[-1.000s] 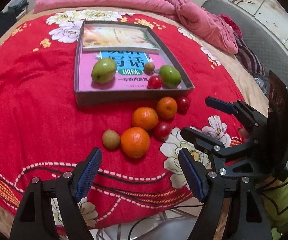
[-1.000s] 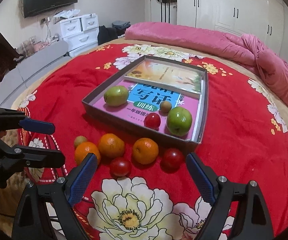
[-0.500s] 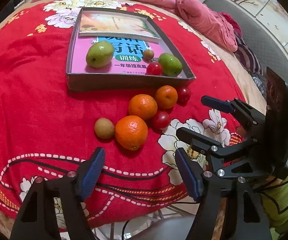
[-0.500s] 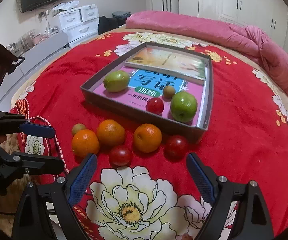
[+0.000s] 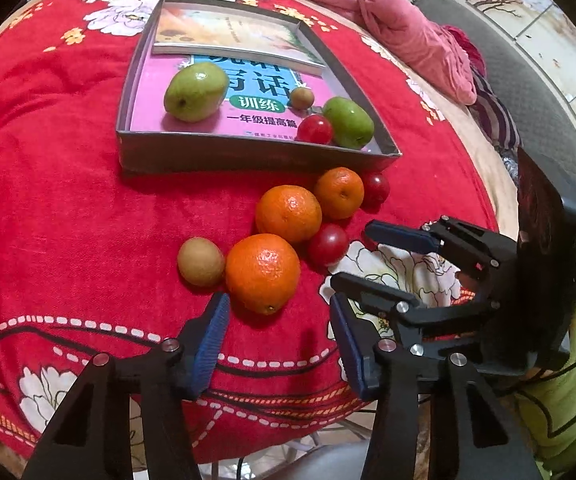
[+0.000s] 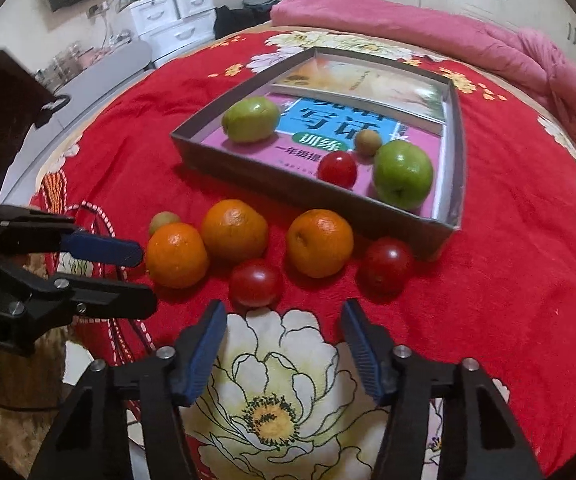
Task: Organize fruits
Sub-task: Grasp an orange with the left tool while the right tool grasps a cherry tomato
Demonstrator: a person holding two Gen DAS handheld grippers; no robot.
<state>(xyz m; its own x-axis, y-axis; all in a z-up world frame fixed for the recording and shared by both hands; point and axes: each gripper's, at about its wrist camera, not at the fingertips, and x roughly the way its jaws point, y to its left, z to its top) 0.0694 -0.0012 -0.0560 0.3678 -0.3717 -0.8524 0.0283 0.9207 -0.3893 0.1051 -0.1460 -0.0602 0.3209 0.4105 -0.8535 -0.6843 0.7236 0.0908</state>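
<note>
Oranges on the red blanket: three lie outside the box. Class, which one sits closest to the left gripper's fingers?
The largest-looking orange, beside the small brown fruit. It lies just ahead of the open left gripper; the other two sit nearer the box.

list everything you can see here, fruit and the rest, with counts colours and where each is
box: 1, grey, on the bedspread, holds books and fruit
books: 2, one pink and blue, one pale, flat in the box
green fruits: 2, green, in the box, one at each side
red tomato in box: 1, red, beside the right green fruit
small brown fruit in box: 1, brownish, behind that tomato
oranges: 3, orange, on the bedspread in front of the box
red tomatoes outside: 2, red, among the oranges
small brown fruit outside: 1, brownish, beside the nearest orange
bedspread: 1, red with flowers
pink quilt: 1, pink, behind the box
left gripper: 1, black with blue pads, open, just before an orange
right gripper: 1, same, open, just before a tomato
</note>
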